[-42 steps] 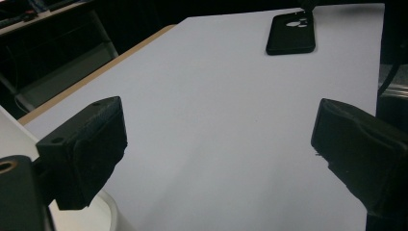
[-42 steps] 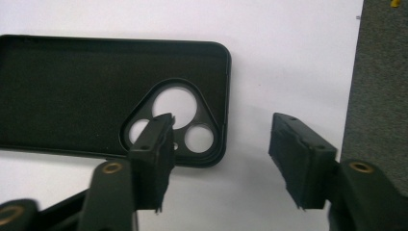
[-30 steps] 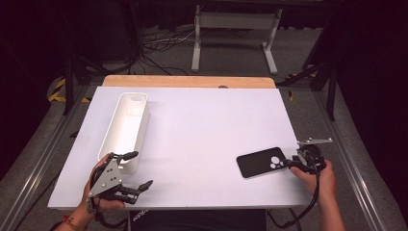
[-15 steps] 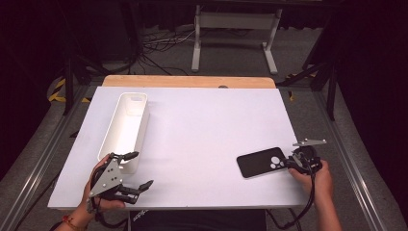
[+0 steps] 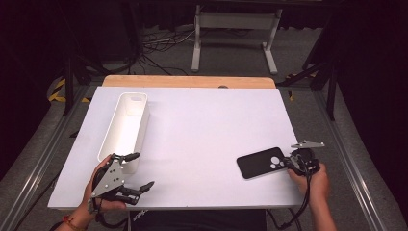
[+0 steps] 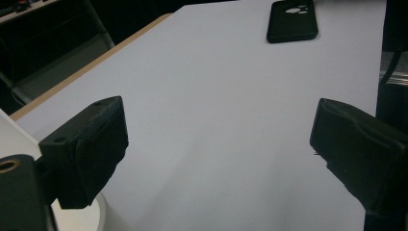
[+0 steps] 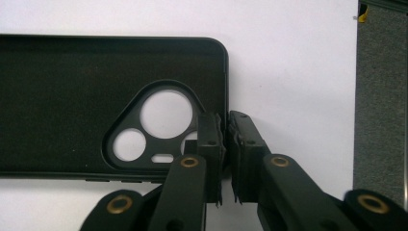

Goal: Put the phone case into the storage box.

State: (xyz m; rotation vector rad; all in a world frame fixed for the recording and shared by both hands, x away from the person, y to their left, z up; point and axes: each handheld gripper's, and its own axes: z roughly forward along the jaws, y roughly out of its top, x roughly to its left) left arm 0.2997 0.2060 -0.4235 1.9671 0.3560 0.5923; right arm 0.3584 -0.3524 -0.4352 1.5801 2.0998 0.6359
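A black phone case point(image 5: 260, 162) lies flat on the white table point(image 5: 207, 130) near its front right corner, camera cut-outs toward the right. My right gripper point(image 5: 290, 162) is shut on the case's right-hand rim; in the right gripper view the two pads point(image 7: 211, 139) pinch the case's point(image 7: 72, 106) edge wall just beside the camera opening. My left gripper point(image 5: 135, 170) is open at the front left of the table, its jaws wide apart with nothing between them. Far off, in the left gripper view, the case point(image 6: 292, 20) lies beyond the open fingers point(image 6: 91, 144).
A long white bin point(image 5: 126, 129) stands lengthwise on the left side of the table, its near end just beside the left gripper. A wooden strip point(image 5: 187, 82) edges the table's far side. Metal stand legs point(image 5: 231, 33) and cables lie on the floor beyond.
The right gripper and the phone case have shifted slightly toward the front of the table. The left gripper has stayed put and open.
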